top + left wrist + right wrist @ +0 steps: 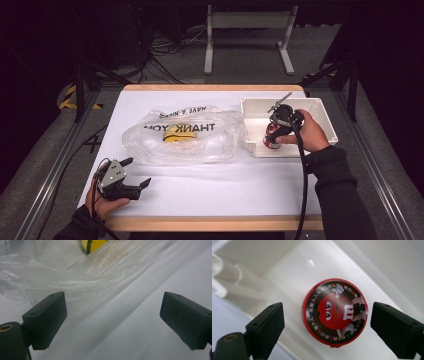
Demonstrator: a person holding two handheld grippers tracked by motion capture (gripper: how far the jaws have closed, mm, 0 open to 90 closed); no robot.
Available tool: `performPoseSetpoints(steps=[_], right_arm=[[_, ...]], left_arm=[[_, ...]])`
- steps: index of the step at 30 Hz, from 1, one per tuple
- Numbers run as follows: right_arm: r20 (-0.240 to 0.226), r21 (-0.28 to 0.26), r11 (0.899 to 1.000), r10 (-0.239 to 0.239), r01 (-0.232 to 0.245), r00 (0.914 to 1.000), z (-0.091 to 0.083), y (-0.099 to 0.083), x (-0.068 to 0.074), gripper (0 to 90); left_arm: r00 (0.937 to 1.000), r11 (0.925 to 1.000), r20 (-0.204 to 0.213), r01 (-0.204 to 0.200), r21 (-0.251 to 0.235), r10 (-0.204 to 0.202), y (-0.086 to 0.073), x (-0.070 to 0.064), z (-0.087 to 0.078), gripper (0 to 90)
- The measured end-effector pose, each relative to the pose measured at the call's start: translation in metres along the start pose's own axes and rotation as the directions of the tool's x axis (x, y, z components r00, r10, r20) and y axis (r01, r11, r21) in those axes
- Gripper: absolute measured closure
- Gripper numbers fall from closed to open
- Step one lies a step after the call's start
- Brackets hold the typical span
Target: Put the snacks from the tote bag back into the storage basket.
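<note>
White tabletop (210,185) in a dark, cable-strewn room; both grippers, left (134,172) and right (327,322), are spread, right over a red tin (335,312).

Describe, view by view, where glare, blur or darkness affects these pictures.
High view: table brightly lit, surroundings dark. Left gripper view: plastic bag glints and is soft-focused. Right gripper view: red tin slightly blurred, a small glare spot on the white bin.

The person wears dark sleeves (334,190). Each hand holds a black gripper with 2 blocky jaws. The left gripper (135,173) has a grey plate with 3 corners, maybe with small screws. A black cable (303,170) hangs from the right gripper (280,118).
</note>
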State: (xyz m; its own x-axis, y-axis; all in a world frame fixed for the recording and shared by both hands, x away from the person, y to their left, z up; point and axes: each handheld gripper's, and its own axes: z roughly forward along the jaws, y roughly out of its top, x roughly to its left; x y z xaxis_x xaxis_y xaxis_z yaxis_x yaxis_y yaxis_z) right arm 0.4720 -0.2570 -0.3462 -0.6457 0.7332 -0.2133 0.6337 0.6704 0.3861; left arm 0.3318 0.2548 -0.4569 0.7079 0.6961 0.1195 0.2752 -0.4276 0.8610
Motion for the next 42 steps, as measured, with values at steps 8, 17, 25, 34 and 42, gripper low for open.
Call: performPoseSetpoints(steps=[8,17,25,34,42], right_arm=[[-0.008,-0.06,0.998,0.002,-0.002,1.0,-0.016,-0.003,0.007,9.9],[0.025,-0.067,0.997,-0.034,0.036,0.9991,-0.023,-0.011,0.017,11.6],[0.023,-0.112,0.993,-0.037,0.039,0.9991,-0.035,-0.022,0.023,11.8],[0.045,-0.14,0.988,-0.053,0.059,0.9976,-0.038,-0.036,0.03,12.2],[0.047,-0.161,0.985,-0.057,0.064,0.9973,-0.037,-0.051,0.031,12.5]], left_arm=[[1.0,1.0,0.001,-0.002,0.001,0.002,0.0,0.0,0.0,8.4],[1.0,1.0,0.0,-0.003,0.005,0.003,0.0,0.0,0.001,8.4],[1.0,1.0,0.0,0.002,0.005,-0.002,0.0,0.0,0.001,8.4],[1.0,1.0,0.002,0.002,0.007,-0.002,0.0,0.0,0.001,8.4],[1.0,1.0,0.001,0.002,0.009,-0.002,0.0,0.0,0.001,8.4]])
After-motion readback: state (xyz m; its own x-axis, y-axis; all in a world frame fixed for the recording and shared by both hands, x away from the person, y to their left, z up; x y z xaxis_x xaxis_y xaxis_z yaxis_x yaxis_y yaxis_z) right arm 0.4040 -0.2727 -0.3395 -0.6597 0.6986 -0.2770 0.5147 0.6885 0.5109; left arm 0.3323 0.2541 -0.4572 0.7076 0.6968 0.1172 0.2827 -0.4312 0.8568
